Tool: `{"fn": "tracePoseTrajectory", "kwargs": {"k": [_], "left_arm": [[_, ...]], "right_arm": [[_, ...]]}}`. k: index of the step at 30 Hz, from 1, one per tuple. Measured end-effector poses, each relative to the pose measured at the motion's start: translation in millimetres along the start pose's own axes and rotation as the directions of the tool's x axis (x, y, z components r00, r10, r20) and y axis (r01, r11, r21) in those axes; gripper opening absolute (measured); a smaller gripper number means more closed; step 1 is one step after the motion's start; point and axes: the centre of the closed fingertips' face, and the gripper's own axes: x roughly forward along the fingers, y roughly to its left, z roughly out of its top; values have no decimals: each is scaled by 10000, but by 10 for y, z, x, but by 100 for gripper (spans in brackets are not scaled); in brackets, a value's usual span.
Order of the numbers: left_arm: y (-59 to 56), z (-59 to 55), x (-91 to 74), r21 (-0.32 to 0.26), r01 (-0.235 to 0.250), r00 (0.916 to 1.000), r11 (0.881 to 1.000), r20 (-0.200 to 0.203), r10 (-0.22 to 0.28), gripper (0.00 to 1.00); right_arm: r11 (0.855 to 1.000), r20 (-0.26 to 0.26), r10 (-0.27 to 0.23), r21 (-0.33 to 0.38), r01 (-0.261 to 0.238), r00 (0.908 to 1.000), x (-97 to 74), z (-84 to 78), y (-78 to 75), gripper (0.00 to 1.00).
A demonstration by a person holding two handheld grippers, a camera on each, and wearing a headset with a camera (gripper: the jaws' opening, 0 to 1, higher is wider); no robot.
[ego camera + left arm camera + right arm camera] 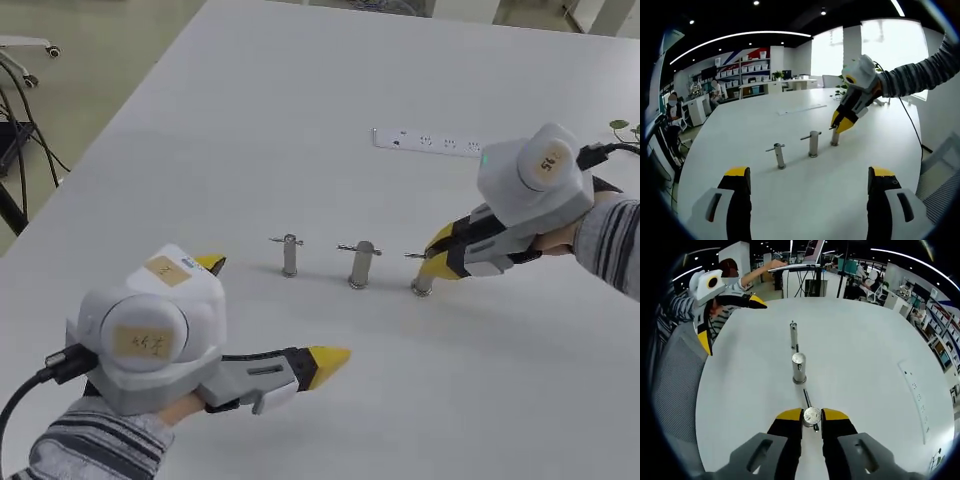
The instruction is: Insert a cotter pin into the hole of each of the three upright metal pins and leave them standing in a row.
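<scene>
Three upright metal pins stand in a row on the white table (300, 130): the left pin (290, 257), the middle pin (360, 266) and the right pin (422, 284). A cotter pin (283, 240) crosses the left pin's top, and another cotter pin (349, 248) crosses the middle one. My right gripper (438, 254) has its yellow tips closed around the right pin's head (812, 416), where a thin cotter pin (806, 398) pokes out. My left gripper (810, 172) hovers open and holds nothing, short of the row (813, 143).
A white power strip (430, 142) lies at the back of the table, beyond the pins. A small plant (620, 128) shows at the right edge. The table's left edge drops to the floor, with cables and a chair base there.
</scene>
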Motion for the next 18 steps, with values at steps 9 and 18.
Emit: {"fn": "tracePoseTrajectory", "kwargs": {"k": [9, 18], "left_arm": [[30, -2, 1, 36, -81, 9999, 10000, -85, 82, 97], [85, 74, -53, -266, -281, 9995, 9993, 152, 285, 96]], "right_arm": [[9978, -238, -670, 1, 670, 9975, -36, -63, -56, 20], [9694, 686, -1775, 1840, 1624, 9817, -257, -91, -59, 44]]}}
